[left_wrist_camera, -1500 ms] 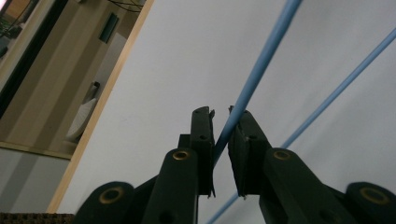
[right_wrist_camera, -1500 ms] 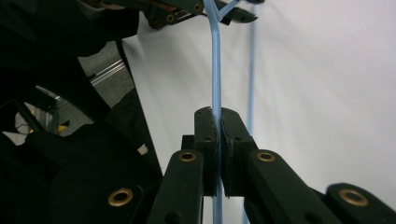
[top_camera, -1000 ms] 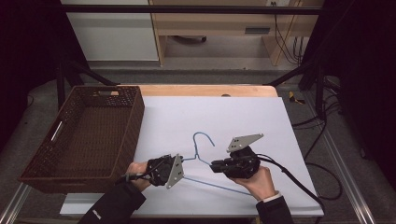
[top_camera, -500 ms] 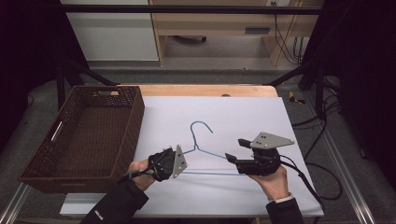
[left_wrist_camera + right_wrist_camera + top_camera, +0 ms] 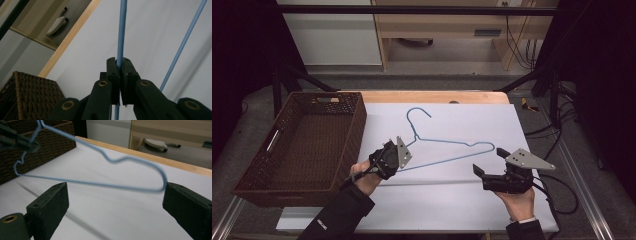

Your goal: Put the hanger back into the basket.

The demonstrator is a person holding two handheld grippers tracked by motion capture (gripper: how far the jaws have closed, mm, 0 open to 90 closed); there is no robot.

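Left gripper (image 5: 388,159) has the blue hanger (image 5: 447,145), right gripper (image 5: 492,162) just let go

Left's jaws are clamped tight on the wire near the hanger's left end, holding it over the white sheet (image 5: 452,195), right beside the basket (image 5: 297,145). Right's jaws have just been opening and now stand wide, off by the hanger's right tip with nothing pinched between them.

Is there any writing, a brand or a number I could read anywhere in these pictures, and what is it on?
No text can be read.
A small pale mark on the person's left sleeve: too small and blurred to read.
Hanger, basket, left tool and right tool: no lettering shows on them.
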